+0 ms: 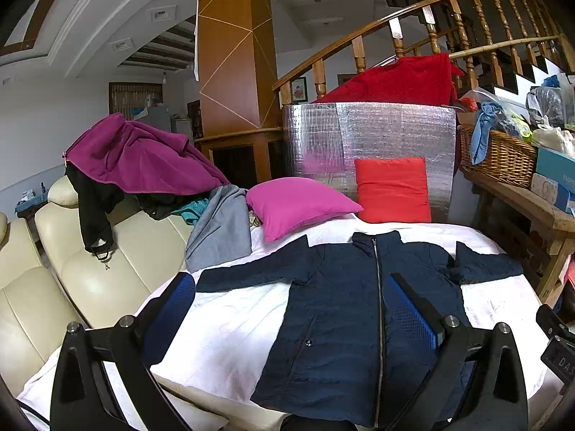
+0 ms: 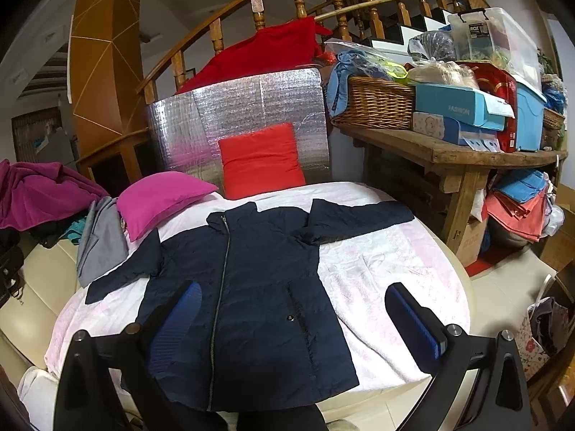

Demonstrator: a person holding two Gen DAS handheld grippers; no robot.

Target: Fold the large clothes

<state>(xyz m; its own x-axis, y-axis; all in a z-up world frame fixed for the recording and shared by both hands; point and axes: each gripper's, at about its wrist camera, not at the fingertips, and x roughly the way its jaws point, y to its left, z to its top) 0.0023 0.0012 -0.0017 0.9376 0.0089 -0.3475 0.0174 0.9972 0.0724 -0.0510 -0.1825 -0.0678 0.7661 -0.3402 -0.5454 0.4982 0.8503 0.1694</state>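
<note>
- The left hand-held gripper (image 1: 287,309) hangs above the near part of the navy zip jacket (image 1: 341,309), jaws spread wide and released, nothing between the blue pads. One finger shows over the white sheet on the jacket's sofa side, the other over its front panel, just past the zipper (image 1: 378,305).
- The right hand-held gripper (image 2: 291,312) is likewise fully released and empty, with one finger over the jacket (image 2: 251,280) front and the other over the bare sheet beyond the hem's outer corner. I judge both are held apart and ready so each can take one side of the garment.
- The jacket lies face up and zipped on the sheet-covered bed (image 2: 377,269), collar away from the cameras, hem nearest them, and both sleeves spread outward. Flat and spread like this, it seems laid out for a first fold; no fold is made yet.
- The sleeve (image 2: 359,215) on the wooden-counter side is creased near the armpit, so it may need smoothing.
- Beyond the jacket's collar, a magenta cushion (image 1: 298,204) and a red cushion (image 1: 391,190) rest at the head of the bed, the red one leaning on a silver foil panel (image 1: 377,133); they sit clear of the folding area.
- Off the jacket's sofa-side sleeve, a grey garment (image 1: 219,230) hangs over the bed edge, and a purple fleece (image 1: 136,158) is heaped on the cream sofa (image 1: 107,280), probably more clothes waiting.
- On the jacket's other side, a wooden counter (image 2: 467,151) carries a wicker basket (image 2: 373,104) and boxes.
</note>
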